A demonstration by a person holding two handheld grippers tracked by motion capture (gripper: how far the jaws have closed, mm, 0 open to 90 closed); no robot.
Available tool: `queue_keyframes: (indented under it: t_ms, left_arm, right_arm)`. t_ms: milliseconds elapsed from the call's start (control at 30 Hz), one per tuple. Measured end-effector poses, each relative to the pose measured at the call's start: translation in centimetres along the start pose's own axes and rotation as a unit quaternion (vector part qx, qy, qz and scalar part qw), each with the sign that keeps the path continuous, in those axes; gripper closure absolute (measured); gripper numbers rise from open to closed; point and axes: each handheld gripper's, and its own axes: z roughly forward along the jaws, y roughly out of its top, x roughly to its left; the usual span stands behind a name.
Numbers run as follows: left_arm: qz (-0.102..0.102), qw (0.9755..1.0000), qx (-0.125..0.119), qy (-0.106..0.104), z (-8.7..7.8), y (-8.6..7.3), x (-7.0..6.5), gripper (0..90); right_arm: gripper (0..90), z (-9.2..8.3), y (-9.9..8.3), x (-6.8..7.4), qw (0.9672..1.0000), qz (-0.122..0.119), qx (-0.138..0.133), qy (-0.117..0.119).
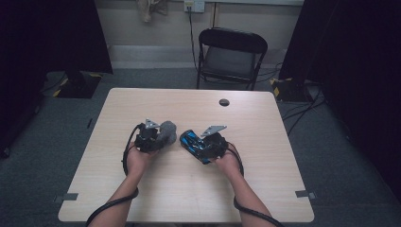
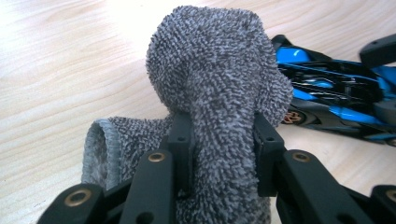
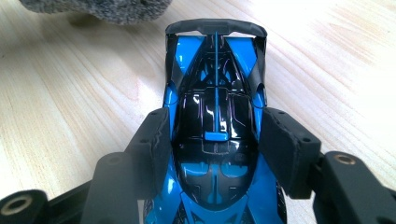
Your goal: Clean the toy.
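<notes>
A grey terry cloth (image 2: 219,79) is bunched up between the jaws of my left gripper (image 2: 223,149), which is shut on it; in the high view the cloth (image 1: 167,130) sticks out to the right of that gripper (image 1: 158,139). A blue and black toy car (image 3: 215,116) lies lengthwise in my right gripper (image 3: 215,144), whose pads press on both its sides. From above, the car (image 1: 191,141) points left toward the cloth, with the right gripper (image 1: 201,145) behind it. The cloth hangs just beside the car's end (image 2: 327,88), a small gap between them.
The pale wooden table (image 1: 189,189) has a round cable hole (image 1: 224,102) near its far edge. A black folding chair (image 1: 230,56) stands behind the table. Dark curtains flank the room, and cables run on the floor at the right.
</notes>
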Motion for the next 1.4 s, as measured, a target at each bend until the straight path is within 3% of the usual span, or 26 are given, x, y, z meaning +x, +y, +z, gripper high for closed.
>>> queue_keyframes:
  t_ms: [100,500,833,900,933,1000,1400]
  left_arm:
    - [0.001,0.9998,0.011,0.016,1.0,0.1,-0.2,67.4]
    - [-0.012,0.9995,0.02,0.019,3.1,-0.5,-1.7,67.1]
    - [0.007,0.9995,0.03,0.009,3.1,-0.6,-2.7,67.7]
    - [0.0,0.9996,0.029,0.005,3.0,-0.7,-2.9,67.7]
    - [0.008,0.9995,0.03,0.007,3.0,-0.7,-2.9,67.7]
    - [-0.007,0.9996,0.027,0.004,2.8,-0.8,-3.0,67.8]
    - [0.005,0.9995,0.031,-0.002,2.3,-1.2,-3.6,67.9]
  right_arm:
    - [44.4,0.0,0.0,0.0,1.0,0.0,0.0,-0.001]
    - [44.4,-0.1,-0.2,0.0,1.0,0.001,-0.004,-0.001]
    - [44.3,-0.1,-0.1,0.1,1.0,0.002,-0.002,-0.003]
    - [44.4,-0.1,-0.1,0.1,1.0,0.002,-0.002,-0.003]
    - [44.4,-0.1,-0.1,0.1,1.0,0.002,-0.002,-0.003]
    - [44.3,-0.1,-0.1,0.1,1.0,0.002,-0.002,-0.004]
    - [44.3,-0.1,-0.1,0.1,1.0,0.001,0.0,-0.004]
